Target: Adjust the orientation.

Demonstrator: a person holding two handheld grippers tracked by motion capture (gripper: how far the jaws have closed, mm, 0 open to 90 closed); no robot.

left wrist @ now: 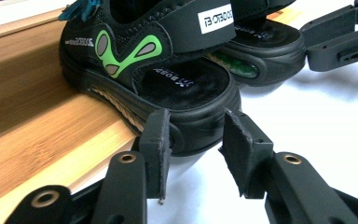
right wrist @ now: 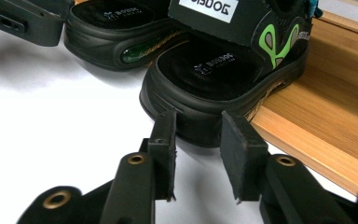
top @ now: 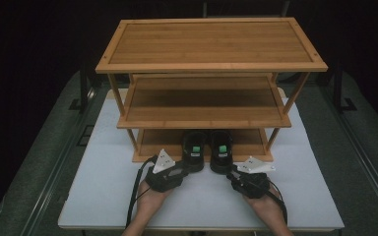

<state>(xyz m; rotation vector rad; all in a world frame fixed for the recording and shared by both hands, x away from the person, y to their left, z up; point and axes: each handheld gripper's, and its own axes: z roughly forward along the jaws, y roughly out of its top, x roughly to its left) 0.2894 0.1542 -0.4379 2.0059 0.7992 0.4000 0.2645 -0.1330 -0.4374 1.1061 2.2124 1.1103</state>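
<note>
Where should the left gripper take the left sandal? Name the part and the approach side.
Grip the heel rim of the left sandal, coming level from the person's side. The heel overhangs the edge of the bottom shelf and already sits between the open jaws of the left gripper.

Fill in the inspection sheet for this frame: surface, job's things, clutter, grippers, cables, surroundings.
Surface: white table top, bare around the rack.
Job's things: left sandal and right sandal, black with green marks, side by side on the bottom shelf of the wooden rack, heels overhanging its front edge toward the person.
Clutter: nothing seen.
Grippers: left gripper open, jaws either side of the left sandal's heel; right gripper open, jaws at the right sandal's heel. Contact cannot be told.
Cables: black cable trails from the left gripper toward the table's near edge; another runs by the right wrist.
Surroundings: grey-green floor, dark background.
</note>
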